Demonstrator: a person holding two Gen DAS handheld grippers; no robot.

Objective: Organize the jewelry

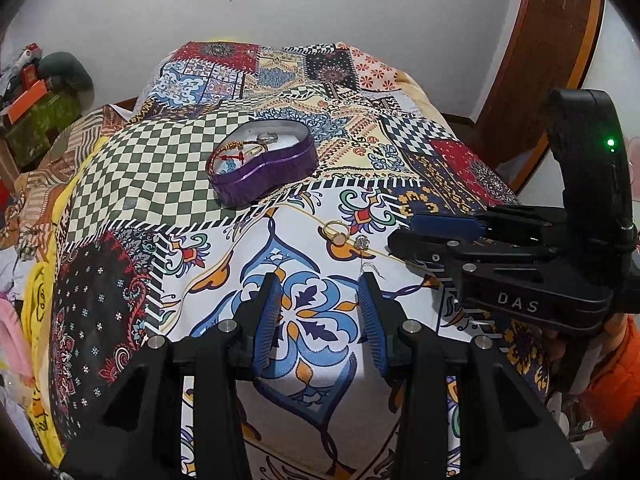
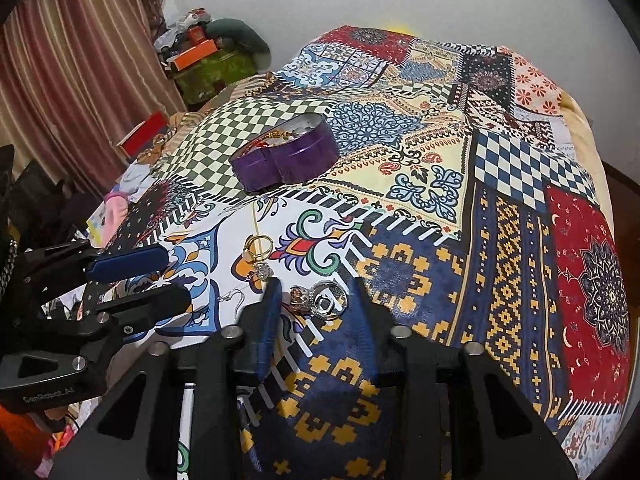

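A purple heart-shaped tin (image 1: 264,174) sits open on the patterned cloth, holding a red beaded bracelet (image 1: 236,148) and a silver ring (image 1: 267,137); it also shows in the right wrist view (image 2: 286,160). A gold ring (image 1: 334,229), a crystal stud (image 1: 362,242) and a thin gold chain (image 1: 304,212) lie on the cloth. My left gripper (image 1: 320,288) is open, just short of them. My right gripper (image 2: 316,296) is open around a silver ring (image 2: 329,301) and a brown gem ring (image 2: 298,296). A hook earring (image 2: 236,297) lies to its left.
The patterned cloth (image 2: 440,184) covers a bed. Clutter and an orange box (image 2: 194,56) stand at the far left beside a curtain (image 2: 80,60). A wooden headboard (image 1: 532,80) curves at the right. The right gripper's body (image 1: 520,240) sits close beside the left one.
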